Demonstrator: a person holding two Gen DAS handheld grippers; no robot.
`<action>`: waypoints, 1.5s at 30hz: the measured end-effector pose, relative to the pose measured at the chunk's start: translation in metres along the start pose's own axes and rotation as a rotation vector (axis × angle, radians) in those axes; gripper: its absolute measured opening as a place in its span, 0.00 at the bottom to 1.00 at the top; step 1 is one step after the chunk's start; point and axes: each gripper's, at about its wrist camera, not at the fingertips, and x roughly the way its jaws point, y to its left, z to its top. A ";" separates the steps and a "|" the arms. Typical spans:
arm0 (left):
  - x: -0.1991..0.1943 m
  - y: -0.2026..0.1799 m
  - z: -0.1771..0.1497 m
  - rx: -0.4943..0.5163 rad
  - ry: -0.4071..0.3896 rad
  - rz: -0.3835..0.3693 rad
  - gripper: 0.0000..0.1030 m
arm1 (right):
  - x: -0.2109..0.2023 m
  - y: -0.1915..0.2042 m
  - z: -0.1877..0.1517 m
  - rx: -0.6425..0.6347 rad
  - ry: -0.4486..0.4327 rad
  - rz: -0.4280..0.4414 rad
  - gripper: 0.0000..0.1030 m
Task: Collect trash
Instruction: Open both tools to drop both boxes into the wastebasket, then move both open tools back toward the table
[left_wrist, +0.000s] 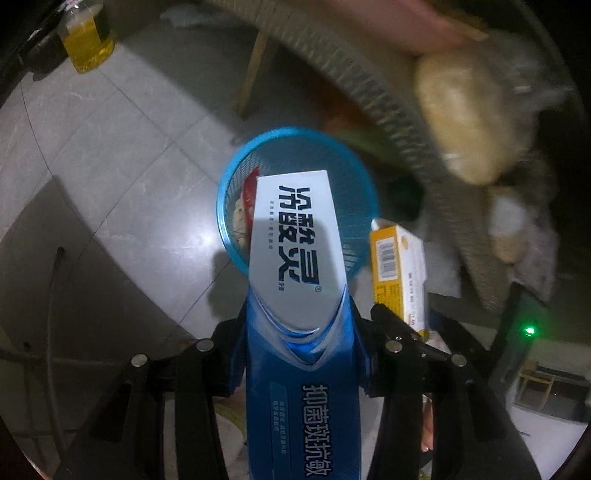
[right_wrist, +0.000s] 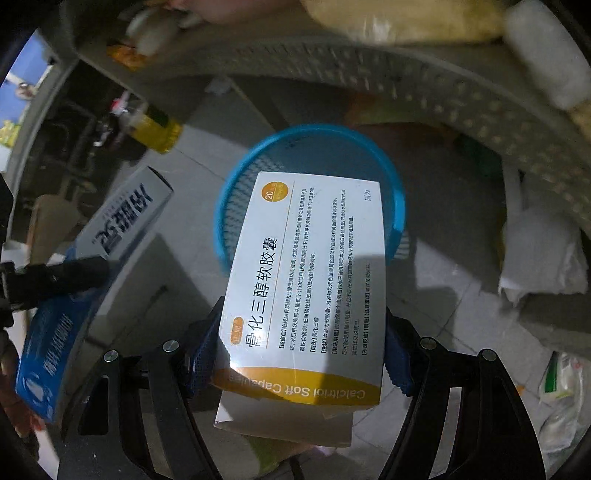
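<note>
My left gripper (left_wrist: 301, 328) is shut on a long blue and white toothpaste box (left_wrist: 295, 236), whose far end hangs over a blue mesh waste basket (left_wrist: 236, 192) on the tiled floor. The basket holds some wrappers. My right gripper (right_wrist: 301, 354) is shut on a white and yellow capsule box (right_wrist: 306, 273), also held above the basket (right_wrist: 395, 195). The capsule box shows at the right of the left wrist view (left_wrist: 399, 269). The toothpaste box shows at the left of the right wrist view (right_wrist: 92, 258).
A woven grey table edge (left_wrist: 369, 85) curves above the basket, with bread-like items (left_wrist: 465, 118) on it. A bottle of yellow liquid (left_wrist: 88, 44) stands on the floor at far left. Crumpled white paper (right_wrist: 543, 258) and plastic wrappers (right_wrist: 561, 384) lie to the right.
</note>
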 end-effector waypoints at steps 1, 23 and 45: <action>0.014 0.001 0.011 -0.009 0.016 0.014 0.44 | 0.009 0.002 0.006 -0.004 0.008 -0.015 0.68; -0.056 -0.031 -0.003 0.121 -0.220 0.047 0.76 | -0.007 -0.017 -0.025 0.031 -0.208 -0.142 0.80; -0.260 0.146 -0.374 -0.272 -0.871 0.243 0.95 | -0.175 0.190 -0.114 -0.639 -0.542 -0.048 0.92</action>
